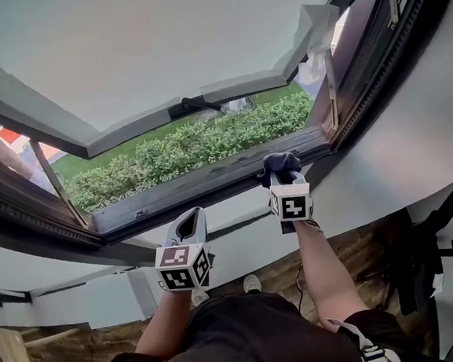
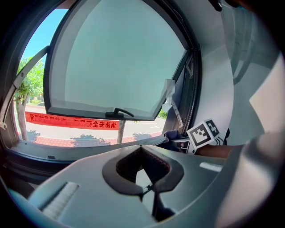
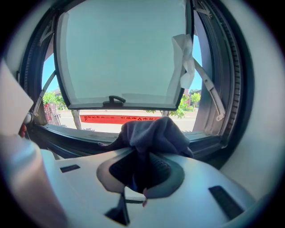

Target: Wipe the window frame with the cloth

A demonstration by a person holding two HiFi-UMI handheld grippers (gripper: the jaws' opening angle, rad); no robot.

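The dark grey cloth (image 1: 279,164) is bunched in my right gripper (image 1: 283,176), which is shut on it and presses it against the window frame's lower rail (image 1: 203,183) near the right corner. In the right gripper view the cloth (image 3: 153,132) spills over the jaws of the right gripper (image 3: 144,153) and hides their tips, with the frame's rail (image 3: 71,139) just beyond. My left gripper (image 1: 188,224) hangs lower and to the left, short of the sill, shut and holding nothing. In its own view the left gripper (image 2: 141,150) faces the rail (image 2: 89,150), and the right gripper's marker cube (image 2: 203,132) shows at the right.
The sash (image 1: 121,59) is swung outward and up, with its black handle (image 1: 196,104) on the lower edge. Metal stay arms (image 1: 50,181) (image 1: 331,88) run along both sides. A white scrap (image 1: 313,38) hangs at the sash's right corner. A hedge (image 1: 192,149) lies outside. A black chair (image 1: 423,265) stands at the right.
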